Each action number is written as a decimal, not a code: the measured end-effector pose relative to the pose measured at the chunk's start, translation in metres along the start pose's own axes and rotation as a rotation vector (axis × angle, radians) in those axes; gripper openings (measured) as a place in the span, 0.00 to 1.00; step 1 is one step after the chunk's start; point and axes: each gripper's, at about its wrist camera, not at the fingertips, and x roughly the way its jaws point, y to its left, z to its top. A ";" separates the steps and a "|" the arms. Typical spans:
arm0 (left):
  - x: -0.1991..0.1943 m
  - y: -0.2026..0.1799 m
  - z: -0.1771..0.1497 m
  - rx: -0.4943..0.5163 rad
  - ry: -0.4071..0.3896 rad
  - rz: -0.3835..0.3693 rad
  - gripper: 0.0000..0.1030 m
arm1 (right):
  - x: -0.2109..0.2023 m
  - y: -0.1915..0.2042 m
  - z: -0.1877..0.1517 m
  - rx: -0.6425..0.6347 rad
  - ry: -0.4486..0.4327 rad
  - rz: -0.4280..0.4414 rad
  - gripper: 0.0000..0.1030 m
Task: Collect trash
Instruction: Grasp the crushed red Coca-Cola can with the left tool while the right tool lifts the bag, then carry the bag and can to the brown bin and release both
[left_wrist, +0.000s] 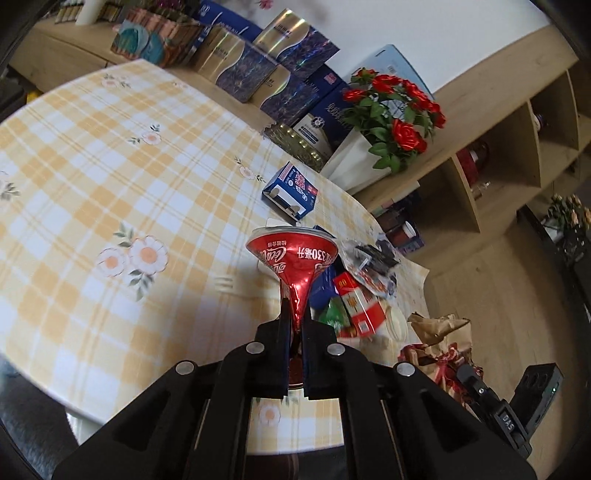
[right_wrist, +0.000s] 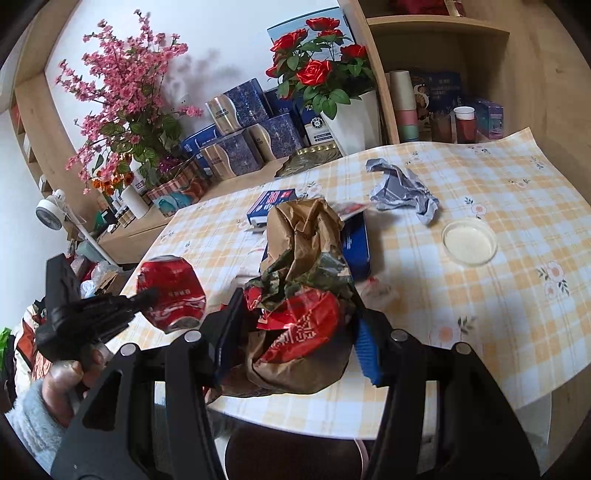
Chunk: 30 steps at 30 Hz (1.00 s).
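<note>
- Red crushed cola can (left_wrist: 293, 258) sits pinched flat in our left claw (left_wrist: 295, 321), lifted above the desk (left_wrist: 110, 177).
- Our right claw (right_wrist: 295, 332) grips a crumpled brown paper bag (right_wrist: 303, 240) with a red wrapper (right_wrist: 303, 325) at the desk's near edge.
- Beyond it lie a blue box (right_wrist: 271, 201), crumpled silver foil (right_wrist: 402, 190) and a clear plastic lid (right_wrist: 469, 242).

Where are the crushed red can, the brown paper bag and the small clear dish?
crushed red can (left_wrist: 291, 254): left wrist view, on its flared red end.
brown paper bag (right_wrist: 303, 236): right wrist view, on its crumpled upper part.
small clear dish (right_wrist: 469, 242): right wrist view, on its pale centre.
</note>
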 end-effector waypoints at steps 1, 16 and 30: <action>-0.007 -0.003 -0.004 0.014 -0.005 0.001 0.05 | -0.003 0.000 -0.004 -0.004 0.001 -0.001 0.53; -0.087 -0.054 -0.086 0.237 0.008 -0.056 0.05 | -0.027 0.022 -0.094 -0.099 0.164 0.056 0.54; -0.088 -0.060 -0.118 0.368 0.068 -0.114 0.05 | -0.008 0.029 -0.115 -0.080 0.277 0.156 0.78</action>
